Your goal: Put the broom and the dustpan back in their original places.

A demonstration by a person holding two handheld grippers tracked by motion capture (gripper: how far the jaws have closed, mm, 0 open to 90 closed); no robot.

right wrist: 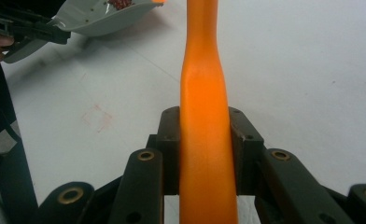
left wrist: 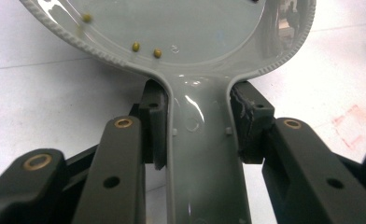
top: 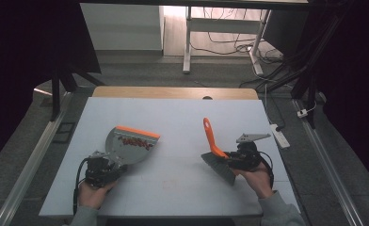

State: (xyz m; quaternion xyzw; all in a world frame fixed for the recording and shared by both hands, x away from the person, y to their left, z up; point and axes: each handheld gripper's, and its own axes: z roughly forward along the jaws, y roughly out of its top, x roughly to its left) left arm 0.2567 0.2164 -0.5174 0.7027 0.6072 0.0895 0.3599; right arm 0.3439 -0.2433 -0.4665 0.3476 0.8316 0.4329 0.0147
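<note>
A grey dustpan (top: 126,147) with an orange front lip lies low over the left of the white table (top: 182,113) and carries a heap of small red bits (top: 135,140). My left gripper (top: 113,165) is shut on its handle. In the left gripper view my left gripper (left wrist: 202,126) has its pads pressed on both sides of the grey dustpan (left wrist: 190,28), where a few yellowish grains (left wrist: 135,46) lie. My right gripper (top: 228,155) is shut on a brush with an orange handle (top: 210,134) and dark bristles (top: 219,165) that point down toward the table. The right gripper (right wrist: 204,140) clamps that handle (right wrist: 203,84).
A faint red square mark (top: 169,183) sits on the table between my hands. Behind the white top shows a wooden edge (top: 173,92). On the floor at the right lies a power strip (top: 279,135), and desk legs and cables stand beyond.
</note>
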